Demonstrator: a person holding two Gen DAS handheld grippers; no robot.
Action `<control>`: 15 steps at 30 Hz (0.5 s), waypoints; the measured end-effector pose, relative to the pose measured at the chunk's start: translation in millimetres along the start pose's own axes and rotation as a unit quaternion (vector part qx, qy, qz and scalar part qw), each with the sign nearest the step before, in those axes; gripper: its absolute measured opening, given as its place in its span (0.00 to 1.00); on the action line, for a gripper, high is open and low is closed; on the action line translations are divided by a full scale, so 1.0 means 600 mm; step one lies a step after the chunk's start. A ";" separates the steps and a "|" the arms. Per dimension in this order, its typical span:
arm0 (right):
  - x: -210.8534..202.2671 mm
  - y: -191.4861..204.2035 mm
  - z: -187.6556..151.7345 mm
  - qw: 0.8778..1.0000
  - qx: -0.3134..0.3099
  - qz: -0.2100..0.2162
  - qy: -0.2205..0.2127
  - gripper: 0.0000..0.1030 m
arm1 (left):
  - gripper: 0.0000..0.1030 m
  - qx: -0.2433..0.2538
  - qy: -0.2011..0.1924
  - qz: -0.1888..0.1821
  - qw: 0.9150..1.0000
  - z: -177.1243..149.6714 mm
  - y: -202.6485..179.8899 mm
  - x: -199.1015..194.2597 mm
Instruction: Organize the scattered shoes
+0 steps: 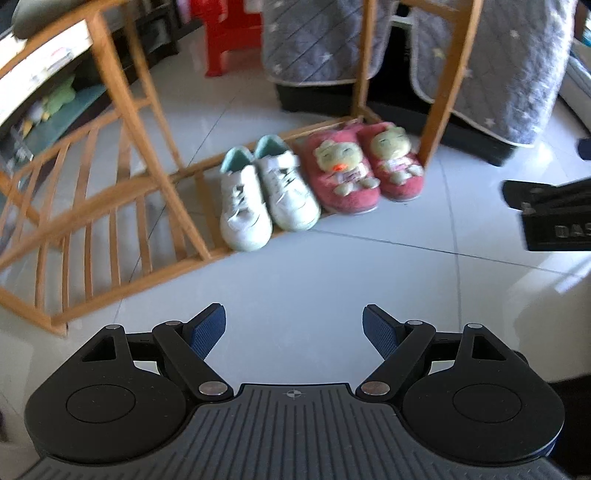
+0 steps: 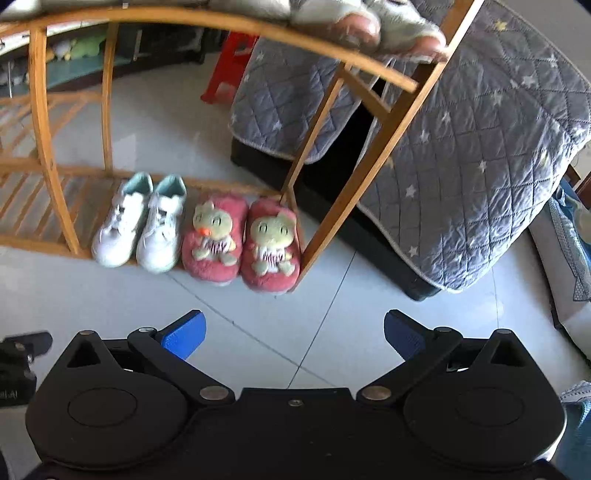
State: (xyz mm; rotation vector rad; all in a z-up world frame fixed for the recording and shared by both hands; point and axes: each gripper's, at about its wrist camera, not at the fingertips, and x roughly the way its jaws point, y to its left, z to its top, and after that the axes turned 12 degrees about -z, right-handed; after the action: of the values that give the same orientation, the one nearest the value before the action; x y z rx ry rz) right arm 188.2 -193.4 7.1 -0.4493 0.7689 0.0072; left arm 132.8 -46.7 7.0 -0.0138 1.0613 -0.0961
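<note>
A pair of white sneakers and a pair of pink plush slippers with green animal faces stand side by side on the bottom shelf of a wooden shoe rack, toes toward me. More shoes sit on the rack's upper shelf in the right wrist view. My left gripper is open and empty above the floor, well short of the shoes. My right gripper is open and empty too; it also shows at the right edge of the left wrist view.
White tiled floor lies between the grippers and the rack. A grey quilted cover with stars drapes over dark furniture behind and right of the rack. A red plastic stool stands further back. A low shelf with toys is at left.
</note>
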 end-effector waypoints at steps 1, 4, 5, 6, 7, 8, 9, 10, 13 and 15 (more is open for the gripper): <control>-0.004 -0.004 0.002 1.000 0.004 -0.001 -0.003 1.00 | 0.80 0.004 -0.005 0.002 1.000 0.003 -0.004 -0.007; -0.012 -0.014 0.005 1.000 0.011 -0.003 -0.005 1.00 | 0.80 0.006 -0.012 0.003 1.000 0.014 -0.014 -0.028; -0.015 -0.018 0.006 1.000 0.015 -0.004 -0.007 1.00 | 0.80 0.001 -0.008 0.001 1.000 0.017 -0.016 -0.035; -0.019 -0.023 0.007 1.000 0.018 -0.005 -0.010 1.00 | 0.80 -0.002 -0.008 -0.001 1.000 0.020 -0.016 -0.039; -0.025 -0.029 0.009 1.000 0.021 -0.007 -0.014 1.00 | 0.80 -0.007 -0.010 -0.004 1.000 0.023 -0.016 -0.046; -0.028 -0.032 0.010 1.000 0.023 -0.008 -0.017 1.00 | 0.80 -0.012 -0.011 -0.005 1.000 0.027 -0.016 -0.054; -0.033 -0.036 0.011 0.999 0.027 -0.007 -0.021 1.00 | 0.80 -0.014 -0.011 -0.005 1.000 0.030 -0.015 -0.059; -0.039 -0.042 0.014 0.999 0.032 -0.007 -0.023 1.00 | 0.80 -0.014 -0.008 -0.007 1.000 0.035 -0.015 -0.067; -0.052 -0.056 0.023 0.999 0.039 -0.004 -0.028 1.00 | 0.80 -0.009 -0.017 -0.007 1.000 0.055 -0.016 -0.099; -0.061 -0.064 0.032 0.999 0.040 -0.006 -0.031 1.00 | 0.80 -0.001 -0.024 -0.001 1.000 0.067 -0.018 -0.119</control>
State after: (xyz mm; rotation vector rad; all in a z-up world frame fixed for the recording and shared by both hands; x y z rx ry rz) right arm 180.9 -215.1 58.9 -0.3761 0.7033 -0.0206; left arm 132.6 -52.8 89.2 -0.0191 1.0140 -0.0957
